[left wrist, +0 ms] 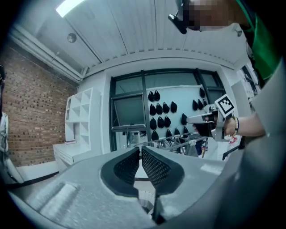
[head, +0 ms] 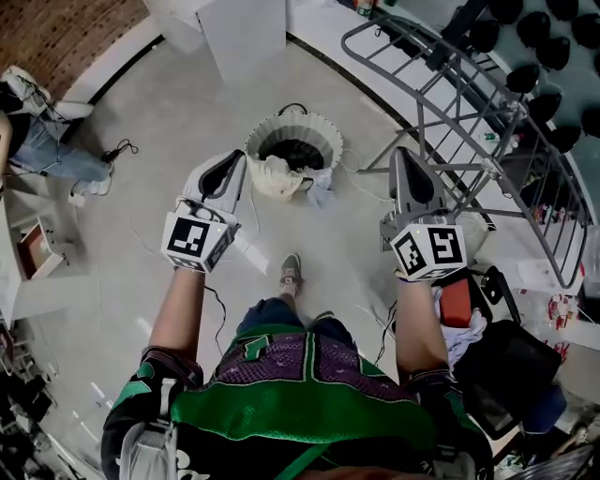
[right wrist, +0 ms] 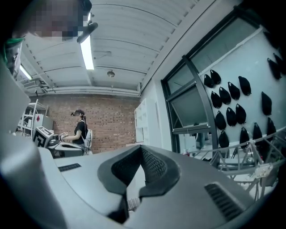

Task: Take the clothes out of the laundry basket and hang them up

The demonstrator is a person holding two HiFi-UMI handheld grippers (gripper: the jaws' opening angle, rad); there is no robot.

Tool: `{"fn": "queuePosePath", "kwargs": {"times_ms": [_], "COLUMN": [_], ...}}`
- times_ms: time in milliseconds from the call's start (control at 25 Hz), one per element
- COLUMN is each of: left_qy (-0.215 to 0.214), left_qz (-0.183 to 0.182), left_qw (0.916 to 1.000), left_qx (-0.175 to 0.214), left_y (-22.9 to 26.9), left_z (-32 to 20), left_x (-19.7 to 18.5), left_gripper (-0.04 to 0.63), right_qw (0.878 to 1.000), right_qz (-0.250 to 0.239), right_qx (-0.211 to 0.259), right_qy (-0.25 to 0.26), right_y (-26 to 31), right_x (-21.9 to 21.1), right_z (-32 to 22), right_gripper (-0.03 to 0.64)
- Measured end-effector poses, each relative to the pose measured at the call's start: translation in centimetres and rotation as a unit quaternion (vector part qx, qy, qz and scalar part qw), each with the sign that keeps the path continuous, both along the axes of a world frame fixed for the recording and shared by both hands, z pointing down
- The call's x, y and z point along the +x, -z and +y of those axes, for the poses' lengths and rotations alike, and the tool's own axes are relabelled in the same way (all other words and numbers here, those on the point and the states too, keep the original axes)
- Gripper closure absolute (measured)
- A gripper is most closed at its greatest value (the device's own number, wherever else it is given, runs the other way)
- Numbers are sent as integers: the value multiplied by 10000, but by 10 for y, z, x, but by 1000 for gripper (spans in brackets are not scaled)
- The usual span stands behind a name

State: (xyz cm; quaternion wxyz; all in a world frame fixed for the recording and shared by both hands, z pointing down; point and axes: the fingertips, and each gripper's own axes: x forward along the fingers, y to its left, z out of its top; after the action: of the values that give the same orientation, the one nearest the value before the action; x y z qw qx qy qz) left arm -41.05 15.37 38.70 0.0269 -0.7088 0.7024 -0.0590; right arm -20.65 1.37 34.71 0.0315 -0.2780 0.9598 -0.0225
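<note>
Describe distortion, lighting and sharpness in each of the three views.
Head view: wide-angle bowing curves the drying rack; even light, laundry basket sharp. Left gripper view: fisheye, dark corners, ceiling light glaring top left. Right gripper view: same fisheye, strip light blown out.

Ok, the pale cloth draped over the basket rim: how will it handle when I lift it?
Probably floppy: the cloth sags in folds over the basket rim. Its thin folds suggest it is light. It may drag on the dark clothes inside, and the basket could tip.

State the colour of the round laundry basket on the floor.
The round laundry basket is white; head view.
</note>
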Motion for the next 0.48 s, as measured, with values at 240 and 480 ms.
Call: {"fn": "queuePosePath", "kwargs": {"times_ms": [240, 480], "left_qy": [-192, -626], "left_qz": [-176, -113], "left_qw": [9988, 9952], "left_qx": [-423, -740], "left_y": [-73, -153], "left_z": [-29, -65], "left_x": [-2, 1], "left_gripper": [551, 395], "right_qw": [9990, 9975], "right_qz": [289, 394], "right_qx": [-292, -545], "right_qy": [181, 218], "right_y": [-68, -123], "right_x": [-30, -58], "right_z": [-23, -50], "right_gripper": [617, 617]}}
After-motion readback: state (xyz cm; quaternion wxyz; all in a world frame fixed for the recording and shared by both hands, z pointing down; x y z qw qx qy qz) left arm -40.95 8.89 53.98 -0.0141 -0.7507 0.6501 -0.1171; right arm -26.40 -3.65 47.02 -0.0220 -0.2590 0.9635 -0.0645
